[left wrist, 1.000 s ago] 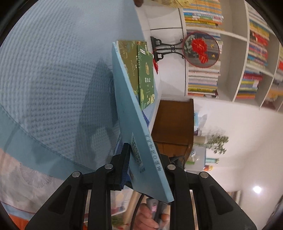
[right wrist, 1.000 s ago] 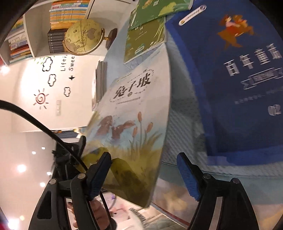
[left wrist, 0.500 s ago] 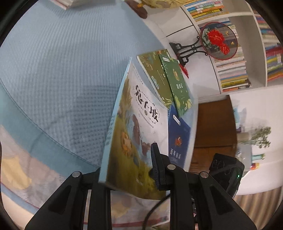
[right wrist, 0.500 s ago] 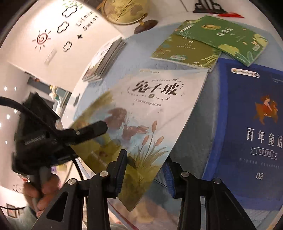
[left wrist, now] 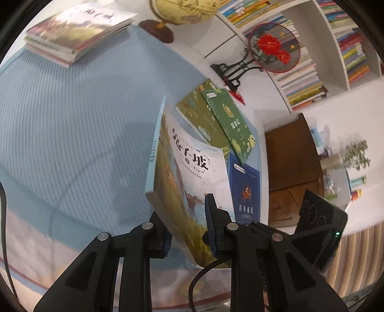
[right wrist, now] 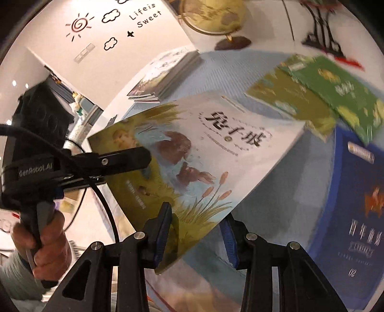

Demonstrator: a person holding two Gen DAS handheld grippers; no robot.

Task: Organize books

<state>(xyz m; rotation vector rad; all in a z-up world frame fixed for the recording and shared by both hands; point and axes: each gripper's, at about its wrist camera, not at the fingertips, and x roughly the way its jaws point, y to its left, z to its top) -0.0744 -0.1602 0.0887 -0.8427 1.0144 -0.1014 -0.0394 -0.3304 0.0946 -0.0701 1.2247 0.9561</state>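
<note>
Step in hand: I judge that I am carrying the rabbit book (right wrist: 192, 153) to the stack of books (left wrist: 76, 36) at the far left of the table.
Left gripper (left wrist: 187, 230): nearly shut, its blue pads pinching the book's lower edge close to the spine.
Right gripper (right wrist: 196, 230): narrowed onto the book's near corner; the left pad lies against the cover, but the other pad is behind the page, so I cannot confirm that it presses.
Where the book is: lifted off the cloth and tilted, cover toward the right camera, held between my two tools, and apart from the blue book (right wrist: 355, 204) and the two green books (right wrist: 319, 96) lying flat to its right.
Doing it well: I would keep both wrists moving together so the thin cover does not bend, level the book before lowering it, and square its edges over the stack before I let go.
Risk: a corner grip may let the book swing or slip.
Surface: a pale blue waffle-weave tablecloth (left wrist: 72, 120) with a patterned border at the near edge.
Room: a globe (left wrist: 182, 12) and a round embroidered fan (left wrist: 273, 48) on a black stand sit at the back; white shelves (left wrist: 336, 48) packed with books fill the wall on the right, and a white wall bears cloud and sun decals (right wrist: 79, 24).
</note>
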